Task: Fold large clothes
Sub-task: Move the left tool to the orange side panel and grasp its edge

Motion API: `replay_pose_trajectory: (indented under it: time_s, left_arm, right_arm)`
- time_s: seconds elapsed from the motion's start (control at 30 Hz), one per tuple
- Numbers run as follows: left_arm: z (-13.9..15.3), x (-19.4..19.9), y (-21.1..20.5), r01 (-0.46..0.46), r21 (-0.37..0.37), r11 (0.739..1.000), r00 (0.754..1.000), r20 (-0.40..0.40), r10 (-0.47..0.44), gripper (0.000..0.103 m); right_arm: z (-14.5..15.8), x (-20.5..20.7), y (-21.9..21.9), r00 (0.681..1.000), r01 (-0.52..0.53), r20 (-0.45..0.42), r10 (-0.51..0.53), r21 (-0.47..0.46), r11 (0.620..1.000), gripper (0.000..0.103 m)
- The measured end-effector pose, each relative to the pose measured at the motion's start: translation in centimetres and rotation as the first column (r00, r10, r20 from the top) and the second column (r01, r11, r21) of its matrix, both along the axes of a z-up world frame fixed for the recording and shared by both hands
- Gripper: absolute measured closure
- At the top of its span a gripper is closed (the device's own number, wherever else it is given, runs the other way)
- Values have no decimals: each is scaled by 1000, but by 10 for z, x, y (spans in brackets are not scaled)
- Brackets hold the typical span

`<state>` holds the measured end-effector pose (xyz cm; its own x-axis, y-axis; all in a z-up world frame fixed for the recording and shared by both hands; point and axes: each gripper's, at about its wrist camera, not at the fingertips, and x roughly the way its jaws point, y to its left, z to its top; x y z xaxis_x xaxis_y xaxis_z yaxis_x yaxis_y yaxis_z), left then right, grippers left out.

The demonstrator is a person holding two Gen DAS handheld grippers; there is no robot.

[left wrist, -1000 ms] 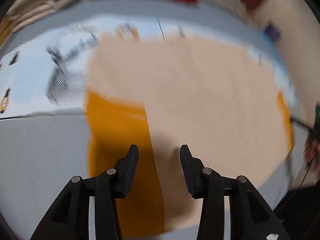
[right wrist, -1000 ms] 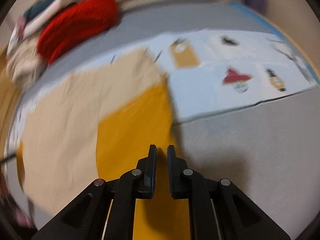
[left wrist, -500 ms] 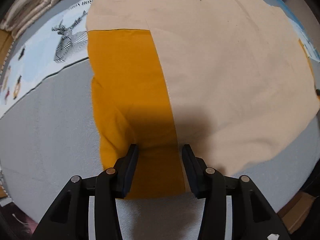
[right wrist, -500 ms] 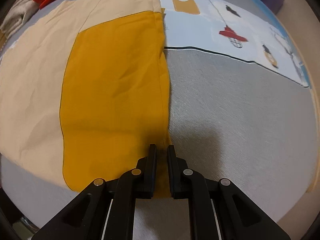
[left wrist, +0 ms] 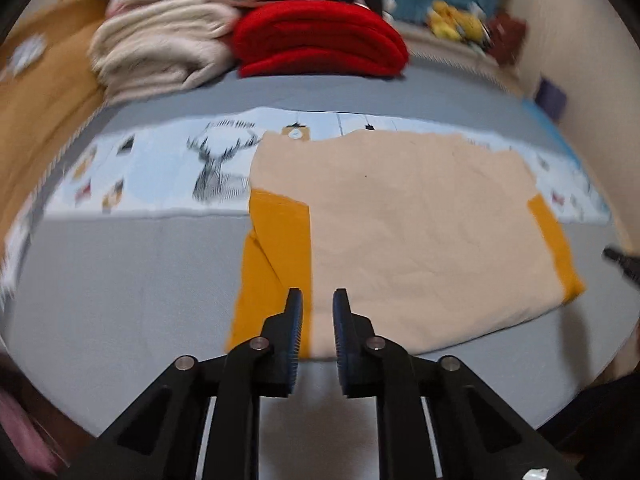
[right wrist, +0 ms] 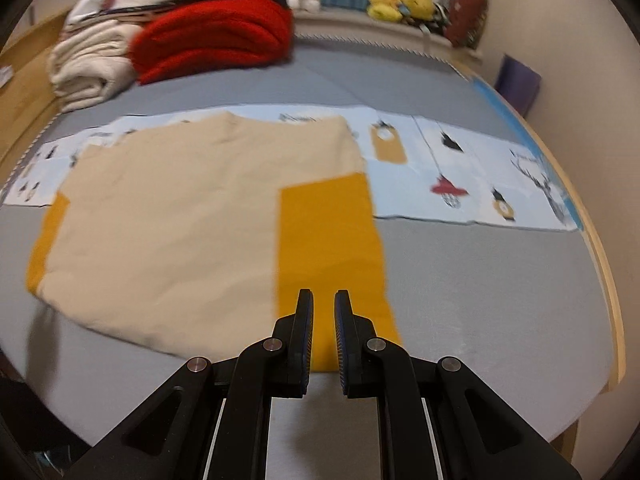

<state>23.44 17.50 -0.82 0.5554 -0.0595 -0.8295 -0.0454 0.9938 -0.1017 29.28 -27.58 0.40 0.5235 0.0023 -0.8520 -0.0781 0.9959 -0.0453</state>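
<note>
A large beige garment [left wrist: 416, 224] with mustard-yellow sleeves [left wrist: 276, 252] lies flat on the grey bed; it also shows in the right wrist view [right wrist: 192, 216], with a yellow sleeve [right wrist: 328, 240] folded over its right side. My left gripper [left wrist: 317, 308] hovers above the garment's near left edge, its jaws a narrow gap apart and holding nothing. My right gripper [right wrist: 324, 308] hovers above the near end of the right yellow sleeve, jaws nearly together and holding nothing. The right gripper's tip shows at the far right of the left wrist view [left wrist: 620, 260].
A pale blue printed cloth strip [right wrist: 472, 168] lies across the grey bed [right wrist: 500, 280] under the garment's far end. Folded red [left wrist: 320, 40] and cream [left wrist: 160, 48] blankets are stacked at the back. Plush toys [right wrist: 400, 4] sit on the far ledge. The wall is on the right.
Both grippers have risen and pulled back from the garment, tilting up so the far bed and blankets show. The left jaws have narrowed. The garment lies unmoved.
</note>
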Motion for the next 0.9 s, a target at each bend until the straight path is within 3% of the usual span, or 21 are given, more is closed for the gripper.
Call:
replay_pose_trajectory:
  time_s: [0.07, 0.1, 0.23, 0.33, 0.47, 0.63, 0.8, 0.9]
  left_arm:
    - [-12, -19, -2, -43, -30, 999, 999, -9, 43, 93]
    - [-25, -24, 0, -78, -28, 997, 996, -51, 77, 94]
    - [-38, -30, 12, -182, -145, 973, 980, -113, 166, 94]
    - [-49, -25, 21, -241, -168, 956, 966, -140, 219, 94]
    - [-70, -23, 32, -317, -280, 906, 940, -224, 259, 94]
    - [-102, -15, 33, -392, -394, 832, 900, -351, 258, 93]
    - [-117, -8, 38, -482, -405, 777, 857, -402, 322, 65]
    - [-125, -2, 42, -534, -390, 750, 825, -434, 362, 59]
  right_arm:
    - [7, -11, 20, 999, -27, 28, 26, 21, 999, 91]
    - [10, -16, 28, 999, -34, 37, 33, 27, 999, 91]
    - [15, -28, 59, 995, -76, 70, 72, 66, 995, 91]
    - [10, -29, 78, 992, -116, 68, 109, 101, 988, 91]
    - [-7, -21, 99, 986, -167, 39, 163, 122, 978, 91]
    - [-45, 0, 125, 974, -193, -79, 212, 201, 960, 91]
    - [-69, 15, 156, 947, -283, -120, 299, 135, 950, 91]
    - [-88, 26, 165, 935, -294, -188, 302, 72, 953, 91]
